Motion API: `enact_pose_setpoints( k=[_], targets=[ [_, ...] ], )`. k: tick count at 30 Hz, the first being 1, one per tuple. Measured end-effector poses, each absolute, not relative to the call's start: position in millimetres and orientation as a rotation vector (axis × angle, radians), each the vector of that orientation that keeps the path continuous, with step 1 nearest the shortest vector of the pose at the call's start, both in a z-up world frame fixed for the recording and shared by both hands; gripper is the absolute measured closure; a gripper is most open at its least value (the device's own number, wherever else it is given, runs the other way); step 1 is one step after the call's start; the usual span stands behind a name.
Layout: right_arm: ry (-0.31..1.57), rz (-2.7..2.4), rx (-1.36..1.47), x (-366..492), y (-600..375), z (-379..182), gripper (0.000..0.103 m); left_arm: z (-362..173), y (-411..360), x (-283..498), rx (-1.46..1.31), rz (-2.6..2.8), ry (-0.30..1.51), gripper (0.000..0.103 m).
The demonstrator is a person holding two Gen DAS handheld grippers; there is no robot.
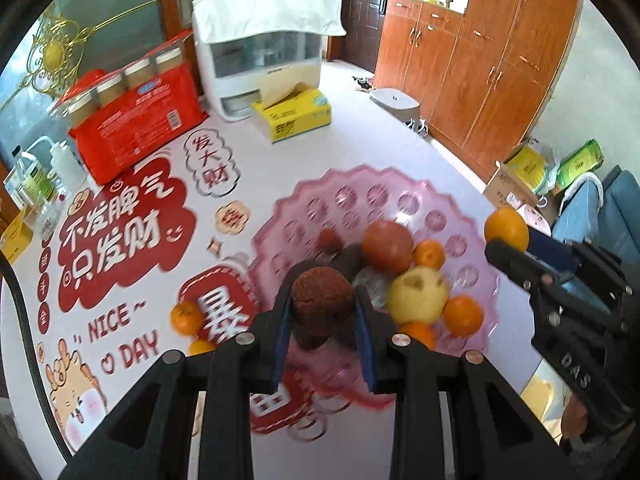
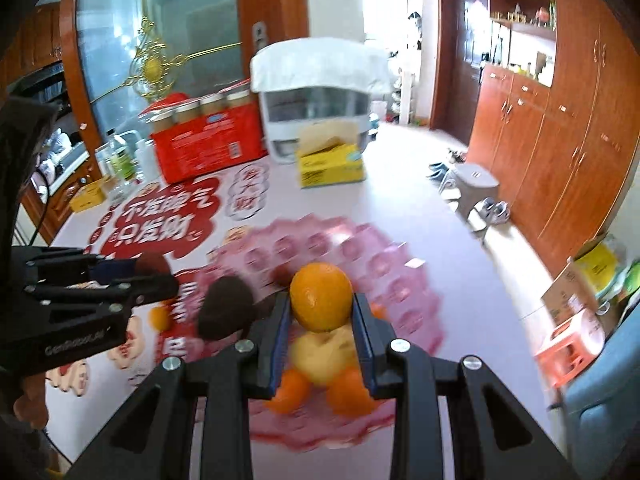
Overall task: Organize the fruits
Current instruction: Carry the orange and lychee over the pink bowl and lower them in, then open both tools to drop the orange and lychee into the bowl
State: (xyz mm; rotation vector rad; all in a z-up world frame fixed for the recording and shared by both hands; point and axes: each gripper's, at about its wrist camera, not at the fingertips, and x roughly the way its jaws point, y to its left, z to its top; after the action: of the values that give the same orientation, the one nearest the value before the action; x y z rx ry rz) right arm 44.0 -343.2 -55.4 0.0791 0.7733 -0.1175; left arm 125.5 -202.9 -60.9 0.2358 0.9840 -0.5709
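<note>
My left gripper [image 1: 322, 312] is shut on a dark brown round fruit [image 1: 322, 300] and holds it over the near rim of the pink scalloped fruit tray [image 1: 400, 196]. My right gripper [image 2: 321, 312] is shut on an orange [image 2: 321, 296] above the same tray [image 2: 320, 240]; it also shows at the right of the left wrist view [image 1: 506, 229]. In the tray lie a red apple [image 1: 387, 246], a yellow apple [image 1: 418, 294], several small oranges [image 1: 462, 315] and another dark fruit [image 2: 226, 312]. Two small oranges [image 1: 186, 317] lie on the table left of the tray.
The table has a white cloth with red printed signs [image 1: 128, 224]. At the back stand a red pack of jars [image 1: 140, 120], a white appliance [image 1: 264, 48], a yellow tissue box [image 1: 294, 114] and bottles [image 1: 36, 184]. Wooden cabinets [image 1: 480, 60] line the right wall.
</note>
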Motion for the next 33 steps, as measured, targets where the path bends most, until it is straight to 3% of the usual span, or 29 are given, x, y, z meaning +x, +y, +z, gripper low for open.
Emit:
enact_pose_setpoints(
  k=[16, 17, 20, 21, 33],
  targets=[
    [0.919, -0.06, -0.015, 109, -390, -119, 0.072, -112, -260, 136, 0.246, -0.465, 1.059, 0.074],
    [0.927, -0.049, -0.021, 110, -389, -121, 0.072, -113, -260, 135, 0.248, -0.457, 1.054, 0.069],
    [0.959, -0.03, -0.016, 114, -386, -129, 0.071, -111, -258, 131, 0.258, -0.44, 1.03, 0.038],
    [0.967, -0.024, 0.0, 115, -386, -131, 0.071, -109, -256, 130, 0.258, -0.433, 1.018, 0.034],
    [0.948, -0.03, 0.015, 102, -374, -127, 0.066, -107, -208, 118, 0.222, -0.334, 1.025, 0.024]
  ],
)
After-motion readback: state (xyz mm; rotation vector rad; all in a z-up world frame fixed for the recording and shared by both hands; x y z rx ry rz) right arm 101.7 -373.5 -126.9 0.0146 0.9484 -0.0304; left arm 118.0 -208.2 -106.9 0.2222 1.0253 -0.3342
